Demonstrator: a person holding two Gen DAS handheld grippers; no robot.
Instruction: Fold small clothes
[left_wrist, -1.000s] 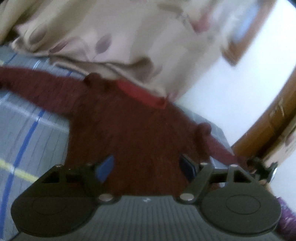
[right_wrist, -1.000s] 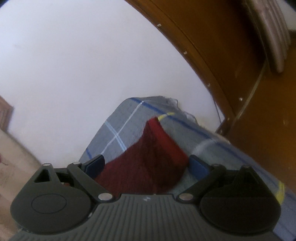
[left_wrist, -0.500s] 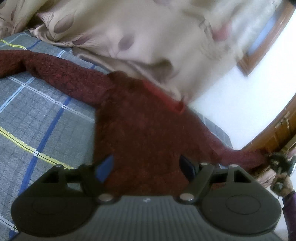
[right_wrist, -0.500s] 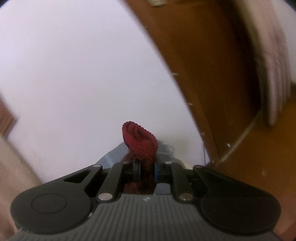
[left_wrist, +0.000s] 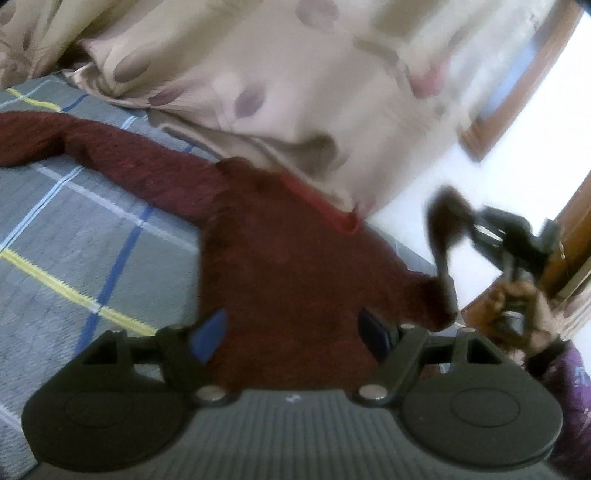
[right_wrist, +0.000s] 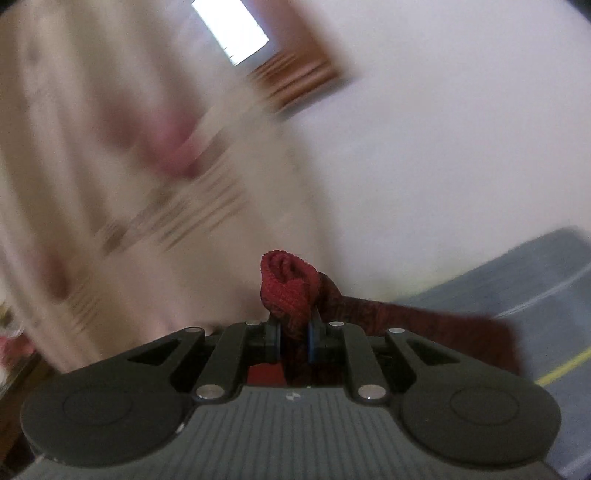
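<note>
The sweater (left_wrist: 295, 280) is lying spread on the bed (left_wrist: 74, 236), and the right gripper (right_wrist: 294, 341), jaws clamped on the cuff (right_wrist: 286, 286), is holding that sleeve lifted off the bed's far corner. It should be carrying the sleeve flat across the chest. The left gripper (left_wrist: 291, 332), jaws apart, is hovering over the hem, gripping nothing. The curtain (left_wrist: 277, 92) is crowding the collar at the bed's far edge.

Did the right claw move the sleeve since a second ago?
Yes. The right claw closed on the sleeve and lifted it off the bed; in the left view it now hangs up against the white wall.
</note>
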